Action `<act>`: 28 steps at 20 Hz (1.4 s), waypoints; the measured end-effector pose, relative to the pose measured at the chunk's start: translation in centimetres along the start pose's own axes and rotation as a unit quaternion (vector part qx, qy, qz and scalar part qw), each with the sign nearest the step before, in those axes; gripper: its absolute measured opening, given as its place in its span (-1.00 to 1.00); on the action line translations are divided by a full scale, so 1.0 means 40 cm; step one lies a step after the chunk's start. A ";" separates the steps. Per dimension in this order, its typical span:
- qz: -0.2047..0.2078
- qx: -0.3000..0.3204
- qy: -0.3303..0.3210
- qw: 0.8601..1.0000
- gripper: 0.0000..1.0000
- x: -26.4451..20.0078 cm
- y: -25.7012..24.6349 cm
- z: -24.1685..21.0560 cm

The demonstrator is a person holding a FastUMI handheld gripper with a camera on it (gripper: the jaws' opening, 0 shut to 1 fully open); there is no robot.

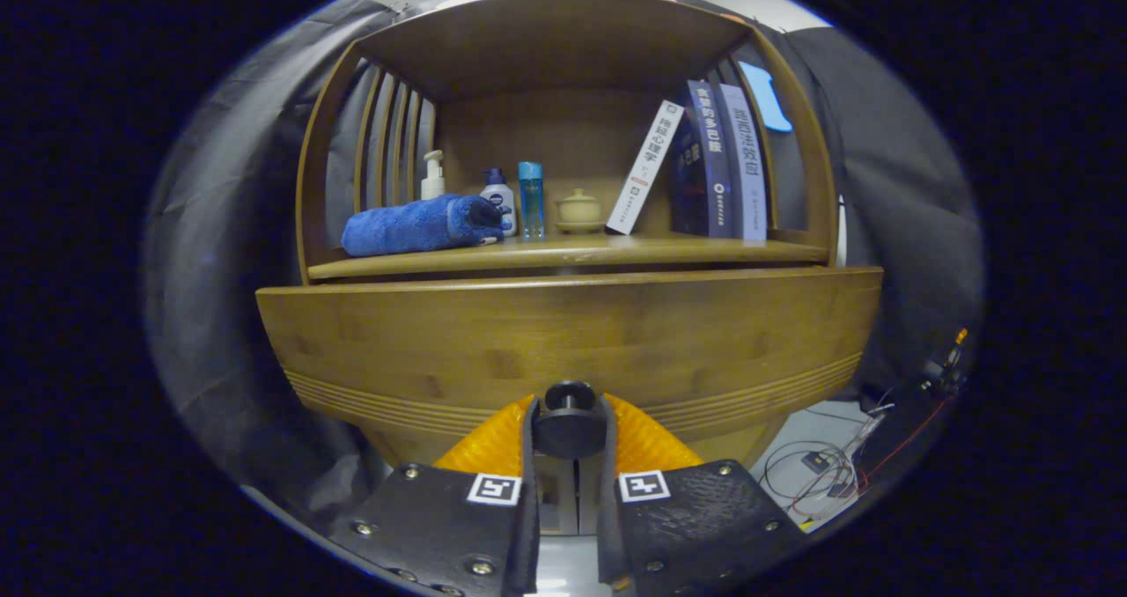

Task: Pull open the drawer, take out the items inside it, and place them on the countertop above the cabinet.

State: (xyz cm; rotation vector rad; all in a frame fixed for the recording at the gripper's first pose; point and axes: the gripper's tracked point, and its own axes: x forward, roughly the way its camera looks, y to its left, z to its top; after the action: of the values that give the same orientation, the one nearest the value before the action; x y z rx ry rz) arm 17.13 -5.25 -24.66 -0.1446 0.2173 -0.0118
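gripping the black knob (568,416) of the drawer (563,342), the gripper (569,438) has both fingers (526,456) closed in on the knob's sides, clenched on it from left and right, with the knob sitting right between the tips. that hold makes sense for the task: the knob is the only handle on the drawer front, so pinching it is how the drawer gets pulled. the drawer front stands a little proud of the cabinet and looks started but barely open; its inside can't be seen from here, so what's in it can't be told. the countertop (581,249) sits directly above the drawer, under the shelf roof, and that's the drop spot. counted on it: one rolled blue towel (414,225) lying at the left, three bottles (498,201) standing behind and beside it (a white pump one, a white one with a dark cap, a blue one), one small tan teapot (578,210) in the middle, and three books (713,161) at the right, one leaning and two upright. free space looks to be along the front edge, so that's likely where items go. some loose cables (819,474) lie on the floor off to the right.
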 end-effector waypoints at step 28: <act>0.009 -0.015 0.023 1.000 0.37 -0.341 -0.003 -0.019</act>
State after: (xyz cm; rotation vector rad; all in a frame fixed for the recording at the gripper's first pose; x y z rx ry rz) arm 3.64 -5.10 -22.45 -0.1718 0.2638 0.0063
